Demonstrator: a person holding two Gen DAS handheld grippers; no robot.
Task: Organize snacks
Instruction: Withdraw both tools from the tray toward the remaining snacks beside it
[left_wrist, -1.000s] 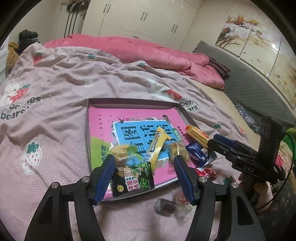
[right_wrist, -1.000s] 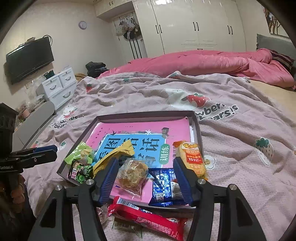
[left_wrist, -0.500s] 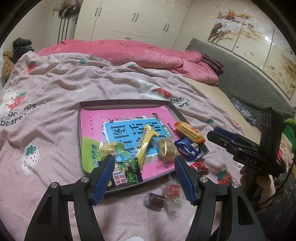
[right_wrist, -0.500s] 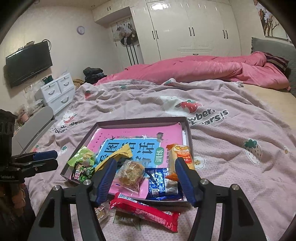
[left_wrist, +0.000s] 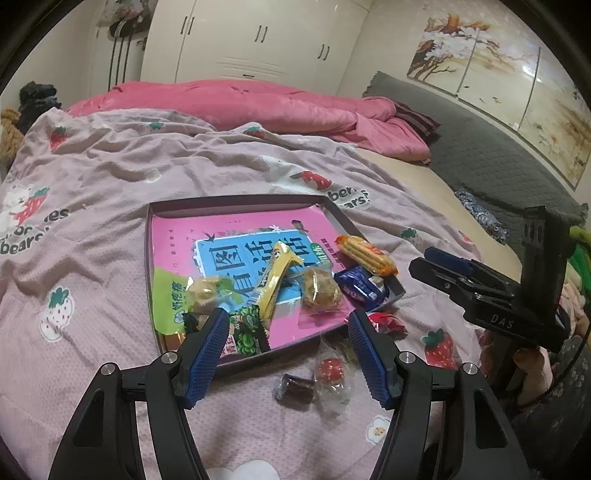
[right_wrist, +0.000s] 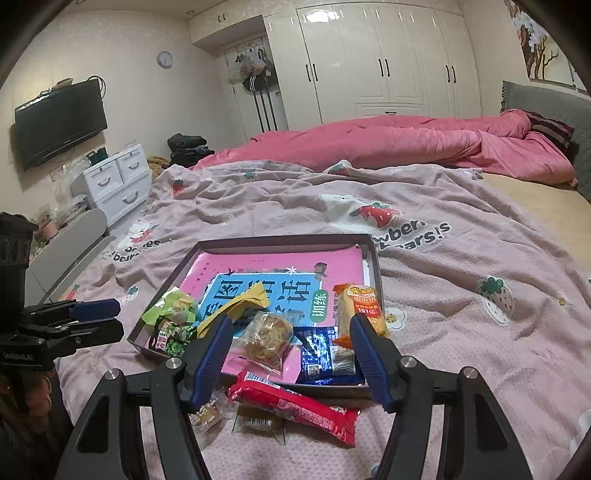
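Altogether, six wrapped snacks lie inside the shallow dark cardboard tray (right_wrist: 373, 254) lined with a pink book, three more just outside its near edge, while the left gripper (left_wrist: 288, 347) and right gripper (right_wrist: 290, 350) hover there half-open, empty.

Far half of the tray (right_wrist: 373, 258) bare, near half crowded with snacks (right_wrist: 267, 338), red wrapper (right_wrist: 295, 404) and candies (left_wrist: 330, 371) on blanket (right_wrist: 461, 332) before near rim, open blanket beyond
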